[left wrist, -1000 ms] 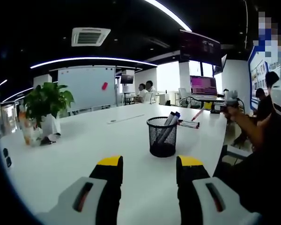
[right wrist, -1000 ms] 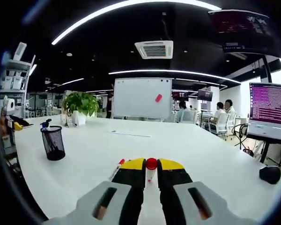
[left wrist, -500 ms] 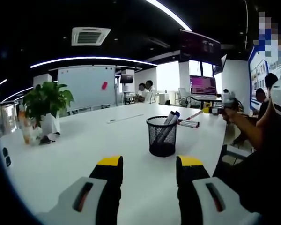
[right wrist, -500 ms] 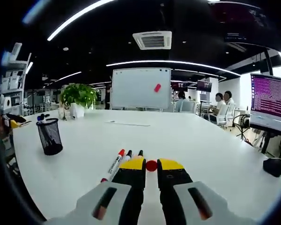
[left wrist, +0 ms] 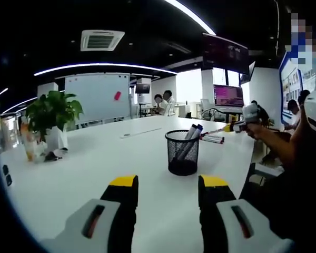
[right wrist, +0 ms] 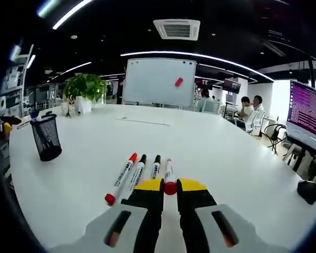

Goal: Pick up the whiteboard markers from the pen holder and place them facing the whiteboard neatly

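Note:
In the left gripper view a black mesh pen holder [left wrist: 182, 154] stands on the white table [left wrist: 95, 158] with two markers [left wrist: 193, 132] leaning in it. My left gripper [left wrist: 168, 183] is open just short of it. A person's hand holds my right gripper [left wrist: 241, 125] over the laid markers [left wrist: 213, 139]. In the right gripper view my right gripper [right wrist: 170, 185] is shut on a whiteboard marker [right wrist: 169, 169] with a red end. It lies in line beside three markers [right wrist: 138, 172] that point at the whiteboard [right wrist: 159, 81]. The pen holder [right wrist: 45, 138] stands far left.
A potted plant [left wrist: 52, 113] and a bottle [left wrist: 30, 150] stand at the table's left end, with the whiteboard [left wrist: 97, 97] behind. A thin pen [right wrist: 142, 122] lies mid-table. A monitor [right wrist: 308, 124], a black mouse [right wrist: 307, 191] and seated people [right wrist: 247, 108] are to the right.
My right gripper has come down and tipped toward the table, bringing the held marker alongside the three laid ones. The left gripper has not moved.

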The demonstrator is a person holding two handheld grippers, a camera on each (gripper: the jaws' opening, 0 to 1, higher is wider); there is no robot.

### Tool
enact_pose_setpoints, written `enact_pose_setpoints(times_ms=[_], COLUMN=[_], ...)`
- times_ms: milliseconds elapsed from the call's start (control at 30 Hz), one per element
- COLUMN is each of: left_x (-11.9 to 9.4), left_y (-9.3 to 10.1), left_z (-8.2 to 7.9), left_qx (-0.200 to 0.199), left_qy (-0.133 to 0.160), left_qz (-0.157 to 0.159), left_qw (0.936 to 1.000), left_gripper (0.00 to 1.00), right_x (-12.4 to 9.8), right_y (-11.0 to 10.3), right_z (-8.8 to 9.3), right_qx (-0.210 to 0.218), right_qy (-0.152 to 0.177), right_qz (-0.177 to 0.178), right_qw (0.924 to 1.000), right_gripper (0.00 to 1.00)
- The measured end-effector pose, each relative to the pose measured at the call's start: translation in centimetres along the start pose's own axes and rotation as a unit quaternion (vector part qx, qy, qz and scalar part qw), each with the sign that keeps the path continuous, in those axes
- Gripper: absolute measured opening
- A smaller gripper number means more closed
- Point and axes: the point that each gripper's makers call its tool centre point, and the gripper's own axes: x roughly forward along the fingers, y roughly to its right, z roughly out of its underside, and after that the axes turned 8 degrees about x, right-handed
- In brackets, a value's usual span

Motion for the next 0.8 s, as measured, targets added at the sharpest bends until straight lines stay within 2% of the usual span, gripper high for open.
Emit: enact_pose_setpoints(times_ms=[300,800], left_x=[0.1,0.2], left_y=[0.2,0.2], left_z=[-0.1,0.0], left_qx=[0.000,-0.001], left_qy=[0.001,-0.002], left_qz=[0.002,0.005], left_qw=[1.0000,1.0000], left_gripper=[0.47,0.47], right_x=[0.8,1.0], right_y=[0.6,0.7], right_z=[1.1,2.8], right_qx=[-0.008,0.017], right_qy=[-0.018,-0.043], right_qz=[0.003,-0.001], right_qw=[0.9998,0.9989], right_gripper=[0.13,0.13])
